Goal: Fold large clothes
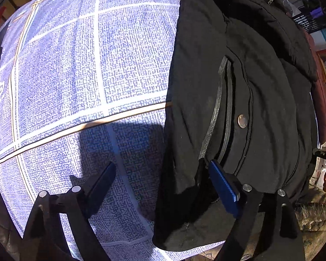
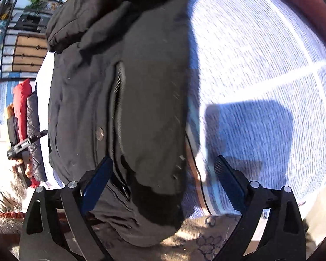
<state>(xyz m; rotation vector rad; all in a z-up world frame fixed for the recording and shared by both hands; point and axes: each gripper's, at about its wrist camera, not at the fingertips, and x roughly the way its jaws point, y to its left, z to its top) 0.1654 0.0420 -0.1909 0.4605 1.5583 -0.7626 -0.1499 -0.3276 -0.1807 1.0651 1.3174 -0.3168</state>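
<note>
On a blue-and-white patterned mat (image 1: 80, 69) lies the black jacket (image 1: 245, 100), its body lengthwise, zip and a metal snap (image 1: 242, 121) facing up. Judging from both views, each side looks already turned in toward the middle, so what remains seems to be folding the length over. The left gripper (image 1: 160, 176) is spread wide, holding nothing, straddling the jacket's edge. The right gripper (image 2: 163, 167) gapes likewise over the hem. Pale marks are printed on the mat near its edges, too distorted to read; no brand is legible on the jacket.
</note>
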